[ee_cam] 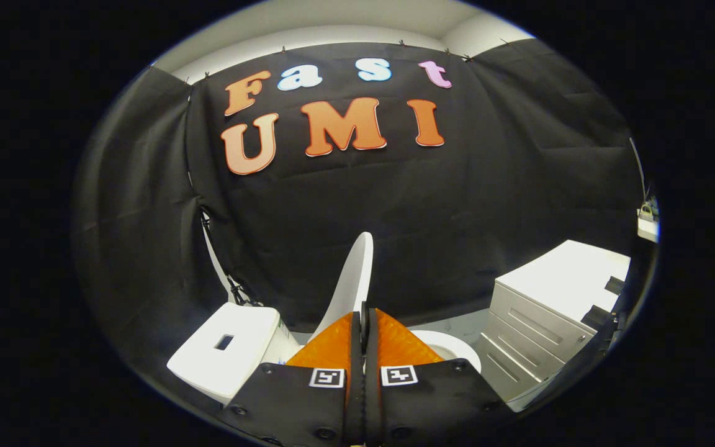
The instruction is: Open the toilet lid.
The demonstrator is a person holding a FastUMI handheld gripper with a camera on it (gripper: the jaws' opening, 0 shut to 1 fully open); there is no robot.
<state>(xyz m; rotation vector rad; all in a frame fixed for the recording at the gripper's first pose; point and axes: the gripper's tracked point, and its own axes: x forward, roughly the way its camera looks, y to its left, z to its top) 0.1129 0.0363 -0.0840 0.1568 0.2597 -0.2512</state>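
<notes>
Directly ahead of your gripper (364, 323), the white plastic toilet lid (352, 282) is standing raised, nearly upright, edge-on, its long axis vertical; your jaws are sitting pressed together, pinching nothing visible.

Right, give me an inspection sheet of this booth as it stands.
Surface: floor, a pale strip behind the toilet.
Job's things: toilet lid raised, standing nearly upright just beyond the fingers; seat down; tank beside it.
Clutter: nothing seen.
Gripper: gripper fingers closed together, nothing seen between them.
Cables: dark cords hang by the cloth above the tank.
Surroundings: black cloth wall; drawer cabinet on the seat's far side.
</notes>
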